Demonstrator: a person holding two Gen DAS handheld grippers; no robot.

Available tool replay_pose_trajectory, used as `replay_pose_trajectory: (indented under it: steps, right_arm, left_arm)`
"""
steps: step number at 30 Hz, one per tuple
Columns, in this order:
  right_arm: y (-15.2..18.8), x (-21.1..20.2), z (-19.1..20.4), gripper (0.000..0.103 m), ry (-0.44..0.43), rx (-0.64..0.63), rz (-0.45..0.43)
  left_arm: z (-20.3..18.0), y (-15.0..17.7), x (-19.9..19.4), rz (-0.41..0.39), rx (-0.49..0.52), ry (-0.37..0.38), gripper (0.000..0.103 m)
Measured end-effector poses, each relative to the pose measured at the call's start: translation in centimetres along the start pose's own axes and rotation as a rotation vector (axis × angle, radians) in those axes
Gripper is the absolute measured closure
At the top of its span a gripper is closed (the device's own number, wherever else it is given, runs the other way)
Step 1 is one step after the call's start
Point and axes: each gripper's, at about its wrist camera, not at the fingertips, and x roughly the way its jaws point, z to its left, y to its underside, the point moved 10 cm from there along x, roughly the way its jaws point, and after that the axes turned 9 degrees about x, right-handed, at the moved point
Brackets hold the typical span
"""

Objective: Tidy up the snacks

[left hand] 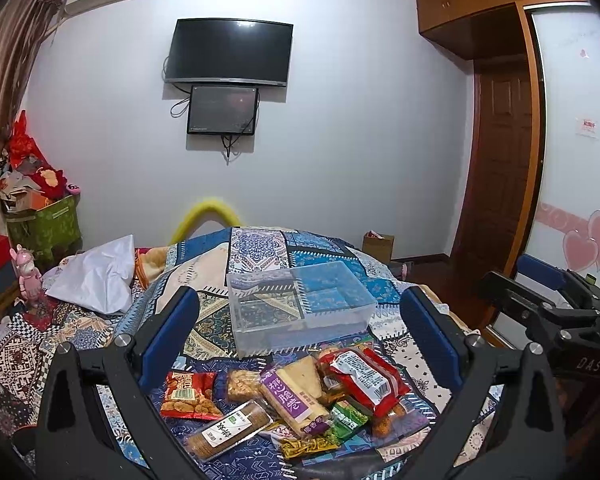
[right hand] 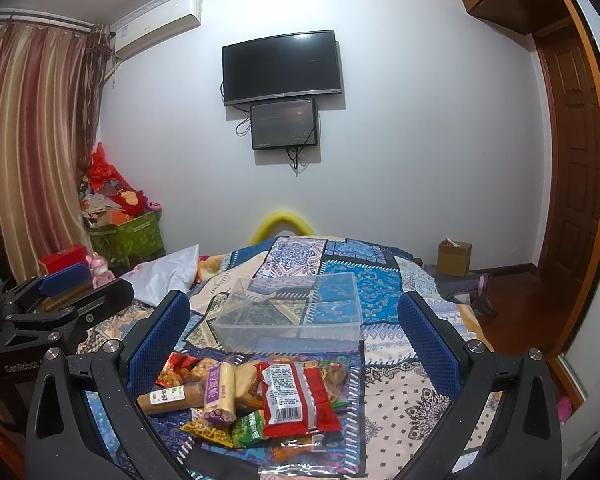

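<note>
Left gripper (left hand: 300, 332): hanging released, jaws spread wide, gripping nothing, above the pile of snacks (left hand: 300, 400).
Right gripper (right hand: 296, 344): also gaping and empty, hovering just beside the left one.
Snacks: lying heaped on the quilt (left hand: 256, 248) near its front edge, packets overlapping.
Clear box (left hand: 300, 308): sitting empty just behind the pile, toward the middle of the quilt.
Red packet (right hand: 296, 396): resting on top, likely light, crinkly and slippery; pinching across its short sides looks safest.
Biscuit roll (left hand: 228, 432): lying at the pile's left edge, stiff but probably crumbly, so calling for a gentle squeeze around its middle.
Obstacles: neighbouring packets are touching, so 1 lift may be dragging others along.
White bag (left hand: 96, 276): lying well apart, toward the quilt's left edge.
</note>
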Motion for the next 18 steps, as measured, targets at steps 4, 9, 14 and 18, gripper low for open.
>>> replay_pose_trajectory:
  steps: [4,9,14,18]
  right_arm:
    - [-0.02,0.04,-0.04,0.0,0.0,0.002,-0.002]
    - [0.06,0.04,-0.12,0.0,-0.001,0.003,-0.004]
    - [0.05,0.03,-0.05,0.0,-0.003,0.003,-0.004]
    - [0.05,0.07,-0.05,0.0,-0.002,0.003,-0.005]
  left_arm:
    - [-0.1,0.01,0.01,-0.001,0.0,0.001,0.001]
    - [-0.17,-0.01,0.04,0.0,0.0,0.002,0.001]
    - [-0.27,-0.01,0.07,0.001,0.001,0.004,0.001]
    - [-0.29,-0.01,0.11,0.002,0.0,0.005,0.001]
